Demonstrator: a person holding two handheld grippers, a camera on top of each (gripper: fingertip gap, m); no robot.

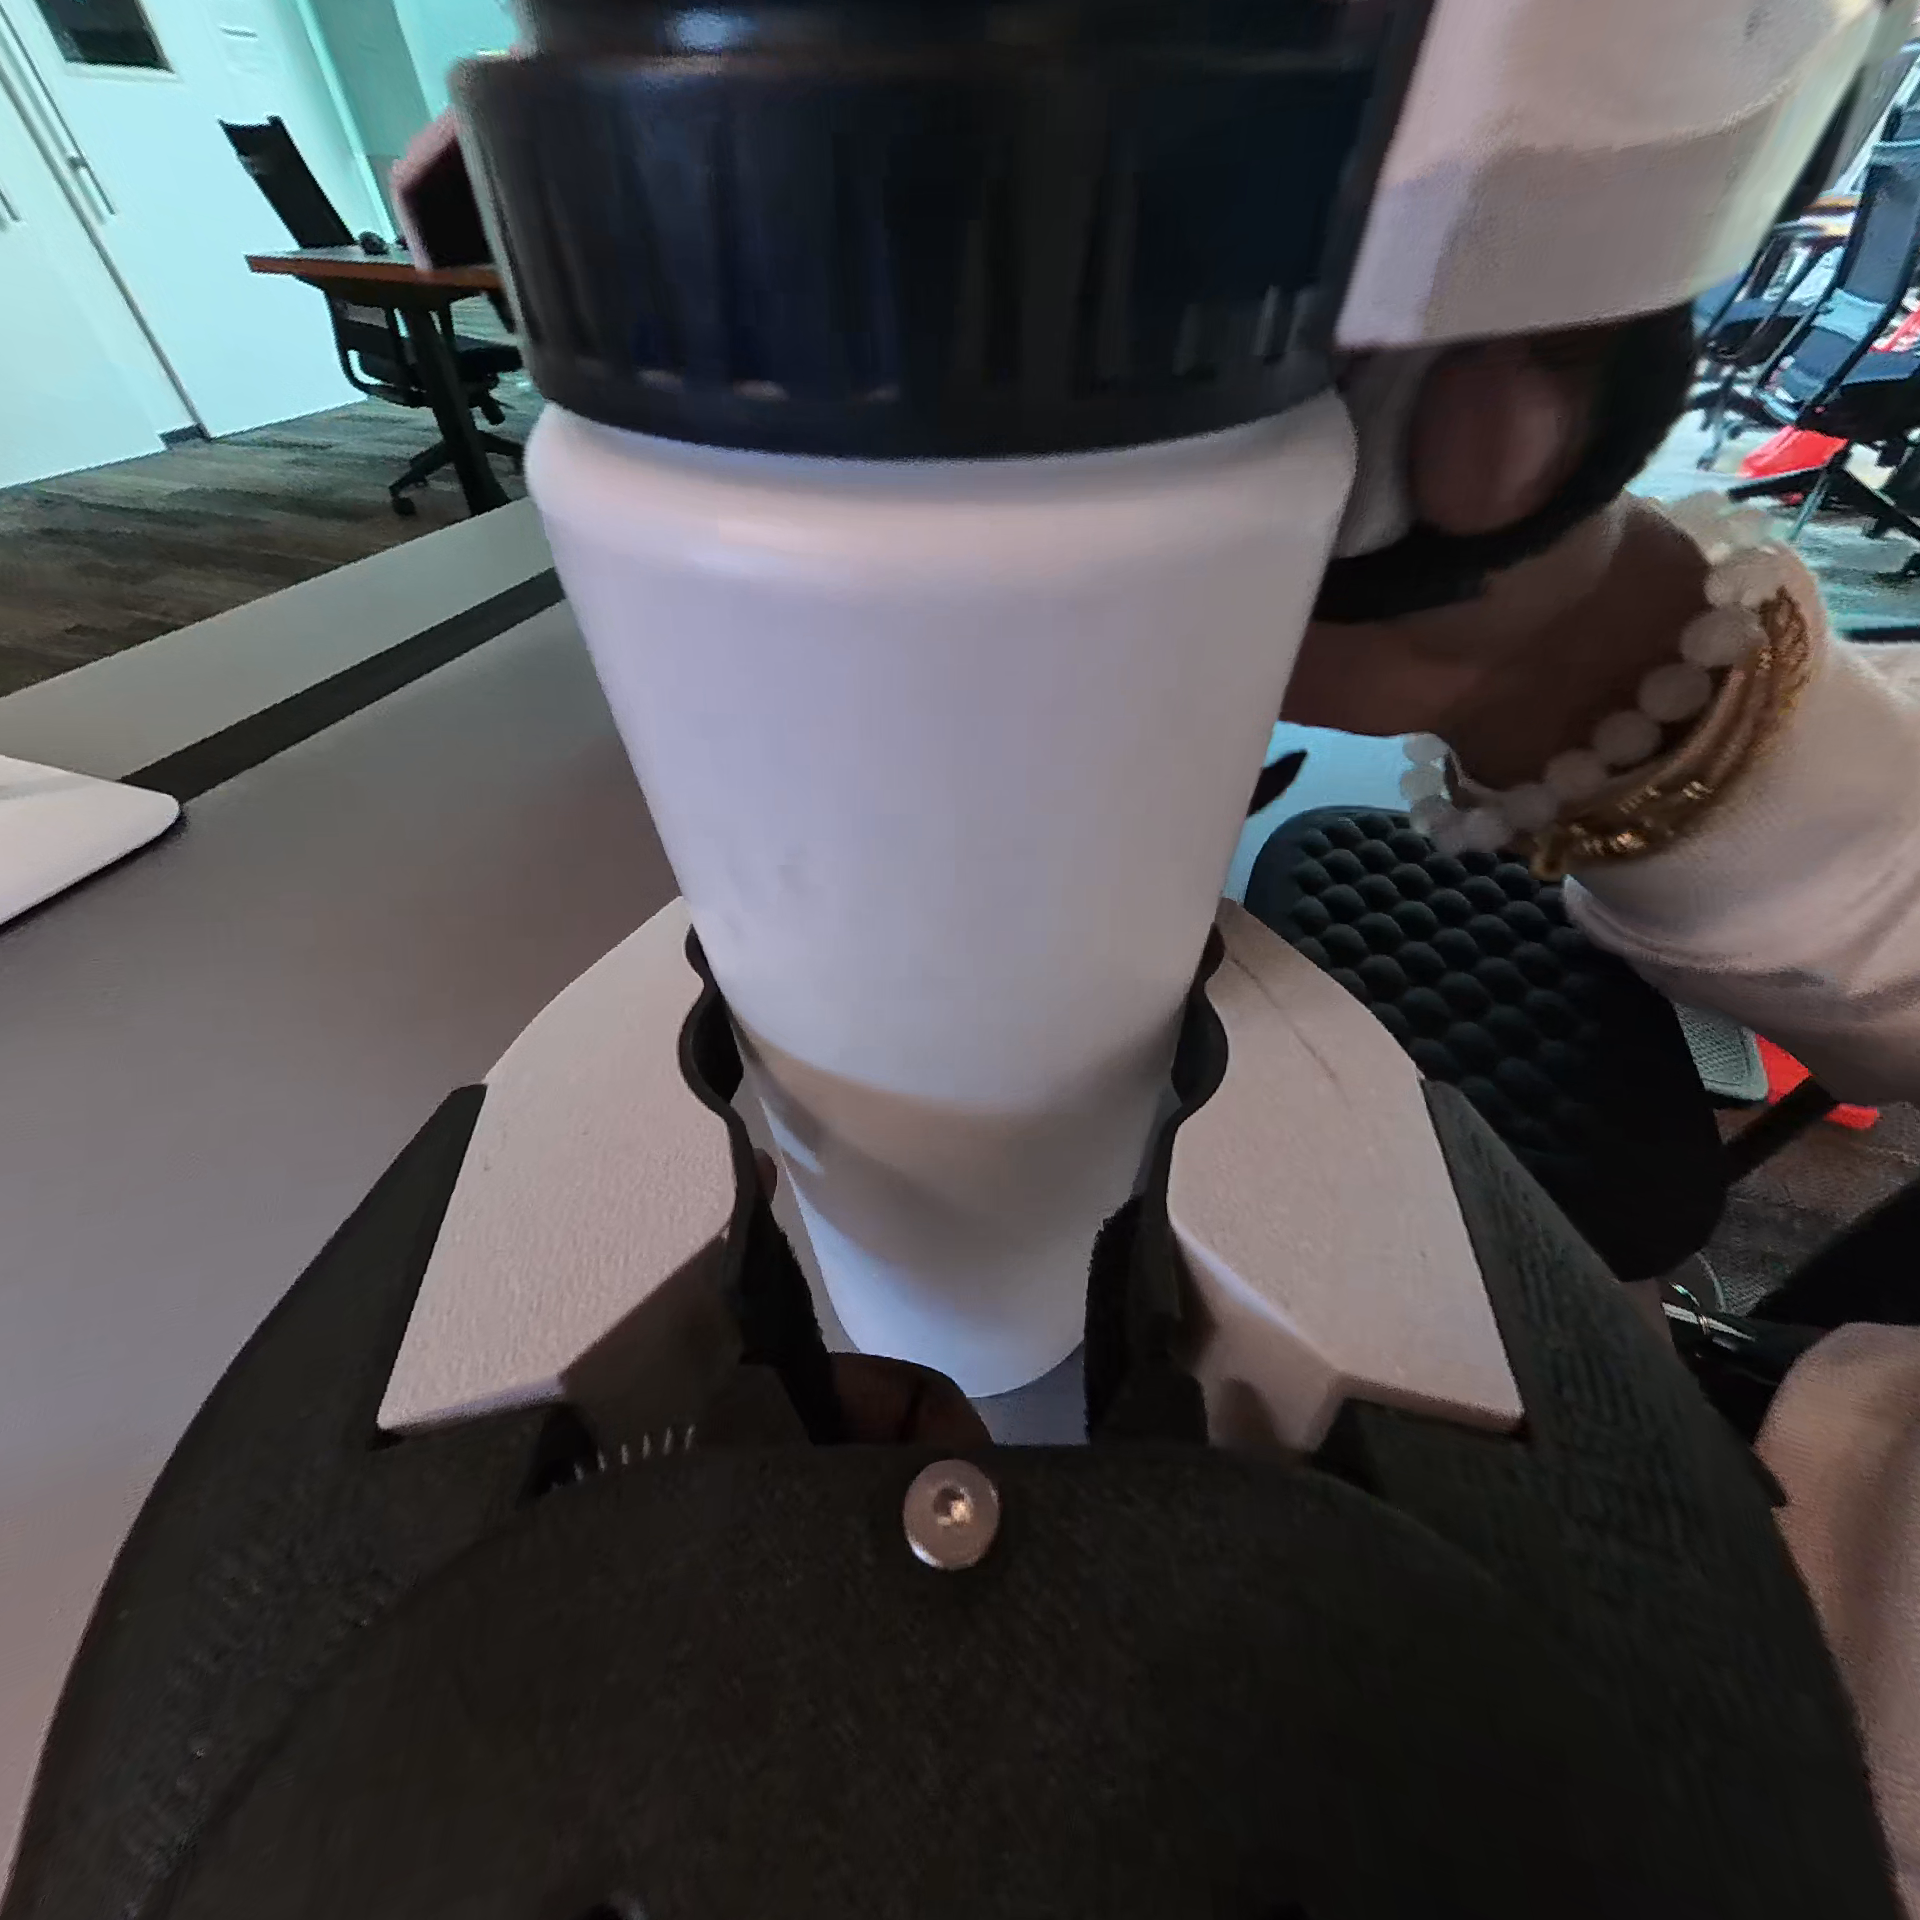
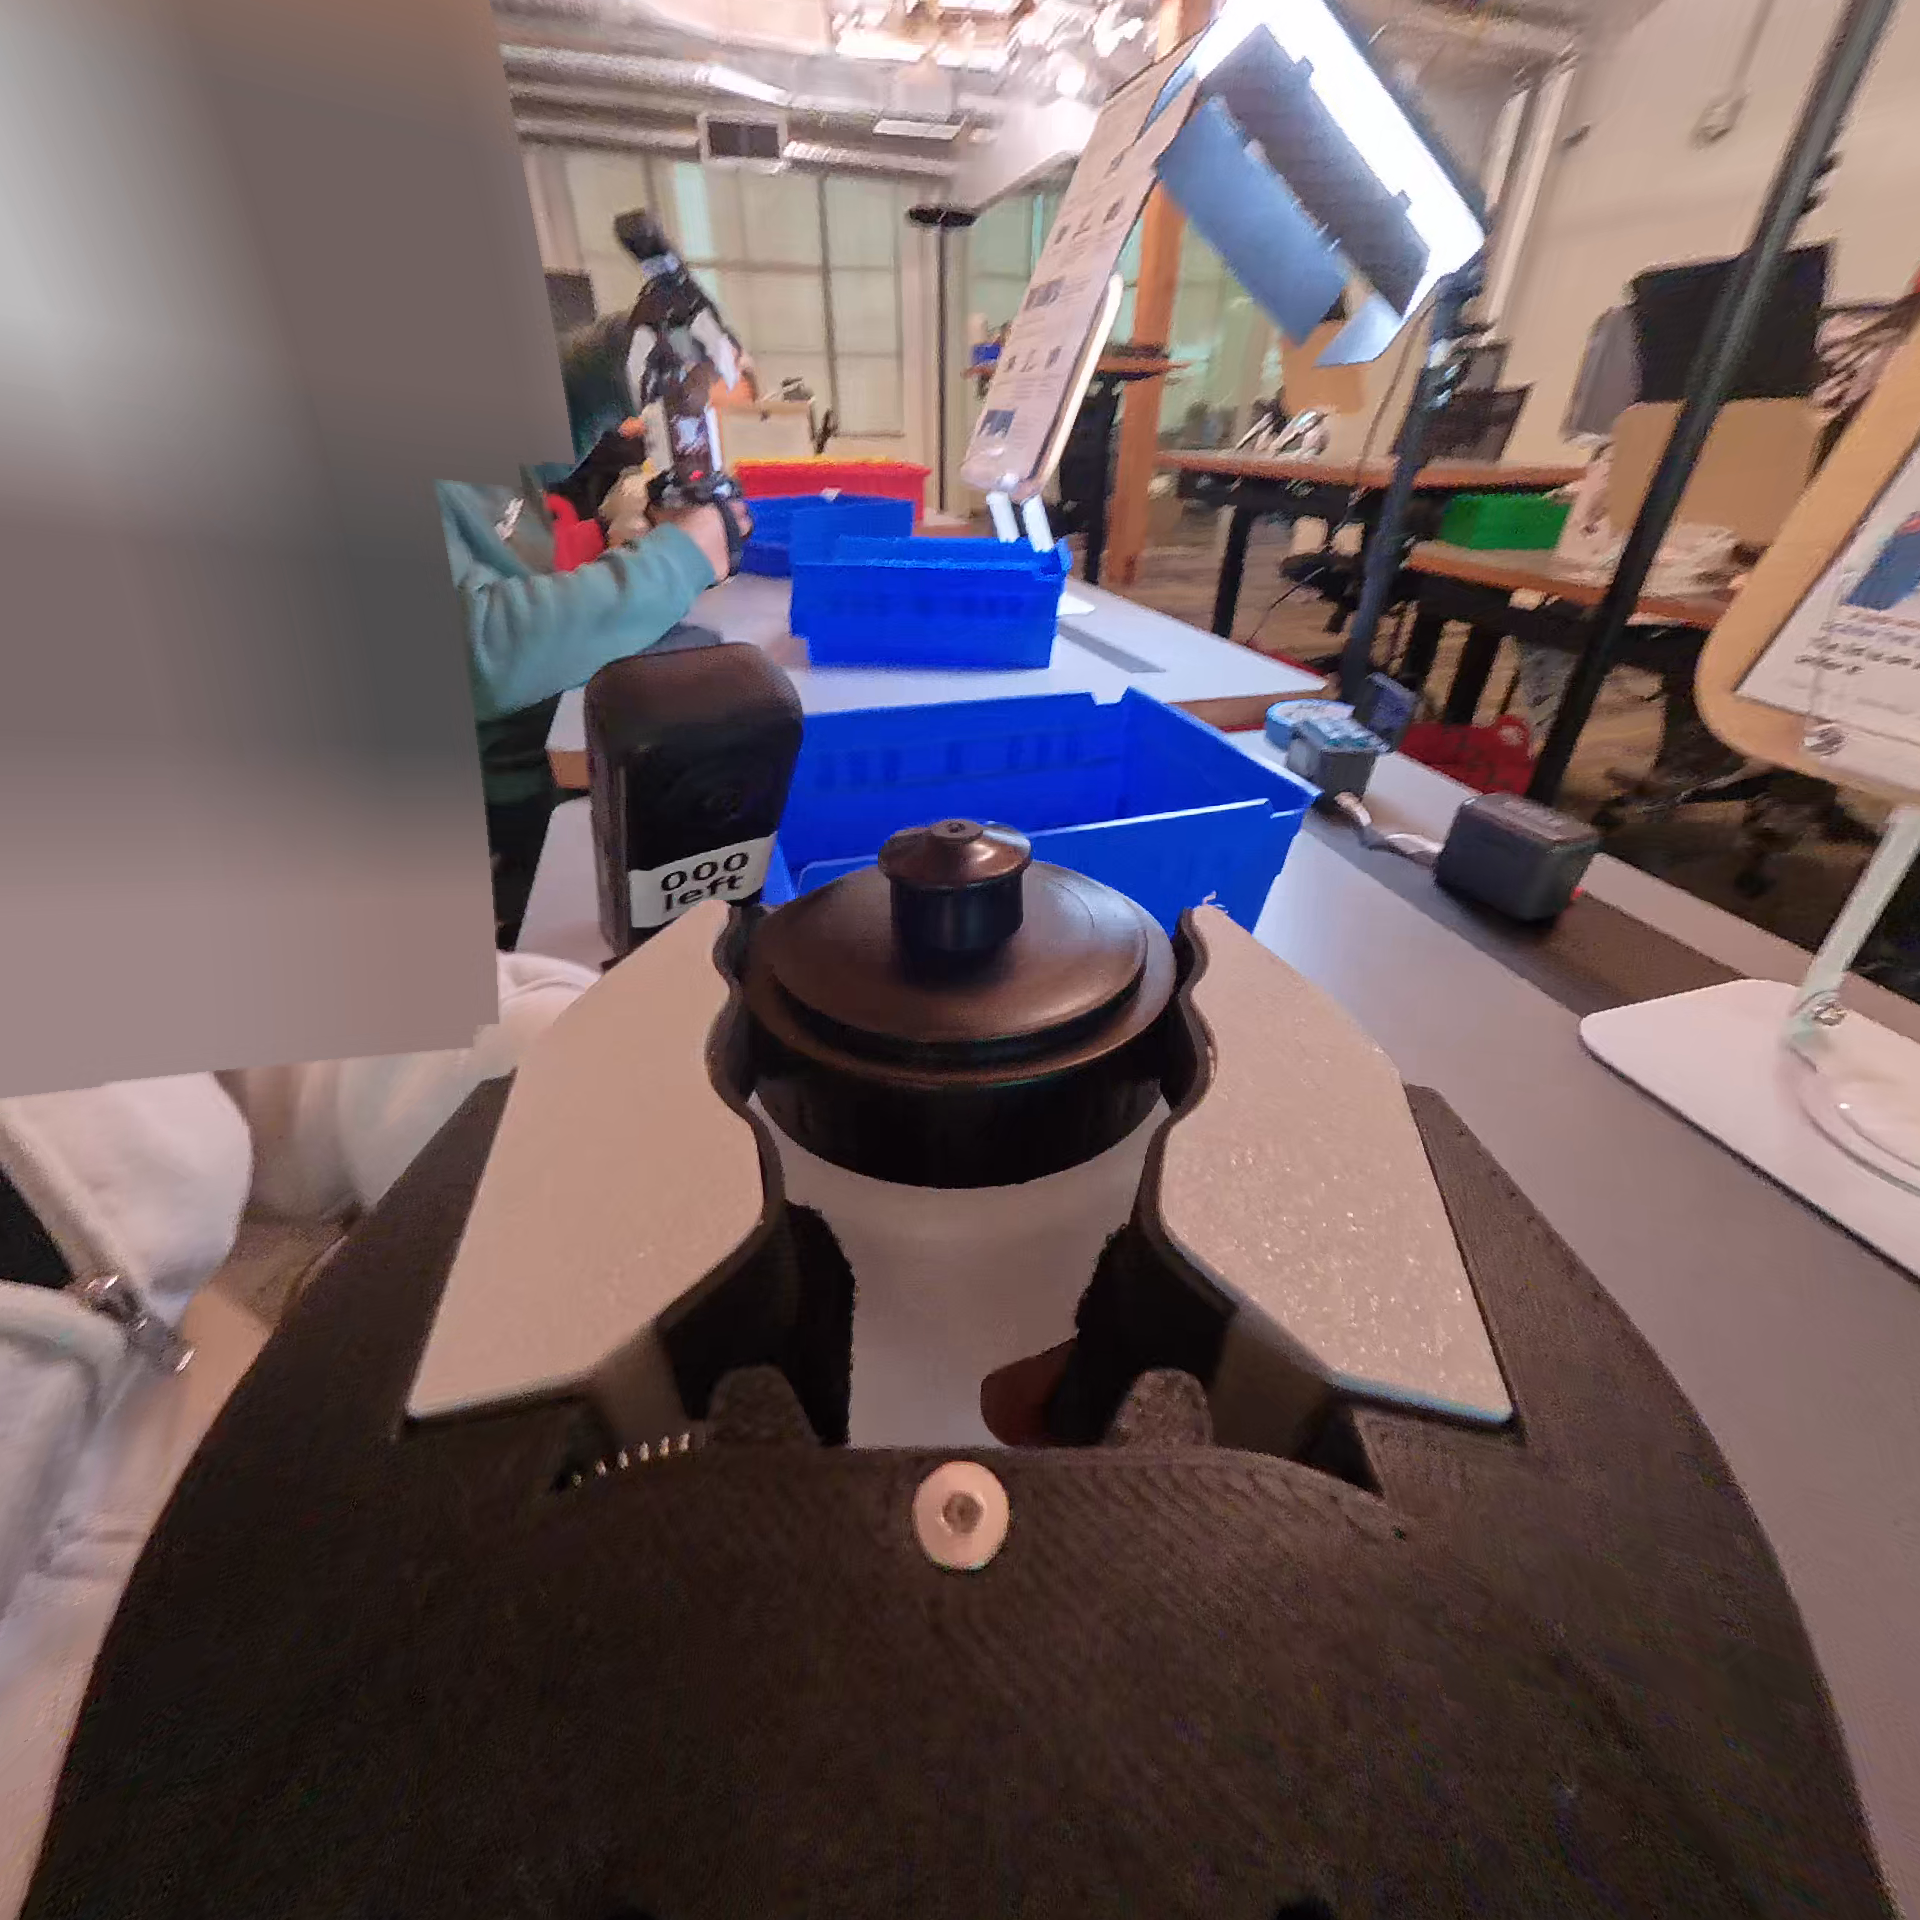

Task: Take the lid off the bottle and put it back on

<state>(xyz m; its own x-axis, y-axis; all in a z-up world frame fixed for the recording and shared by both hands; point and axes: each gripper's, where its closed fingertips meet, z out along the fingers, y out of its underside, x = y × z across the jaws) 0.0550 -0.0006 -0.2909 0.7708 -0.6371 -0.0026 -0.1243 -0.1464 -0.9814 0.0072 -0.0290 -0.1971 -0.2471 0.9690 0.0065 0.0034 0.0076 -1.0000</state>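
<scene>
Both grippers had the white bottle [image 1: 935, 748]: the left gripper [image 1: 951, 1049] clamped its lower body at centre frame, while the right gripper [image 2: 956, 997] pinched the black lid [image 2: 951, 997], seated on top, twelve o'clock.

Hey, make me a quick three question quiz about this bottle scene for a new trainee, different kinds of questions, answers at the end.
1. True or false: the black lid sits on the white bottle.
2. Which part does the left tool clamp? A) the lid B) the bottle's white body C) the blue bin
3. Fill in: the right tool has its fingers on either side of the ____.

Key: 1 true. 2 B. 3 lid; in the right wrist view the fingers sit against its ribbed rim, and the left wrist view shows one of that tool's fingers at the lid's side.
</scene>
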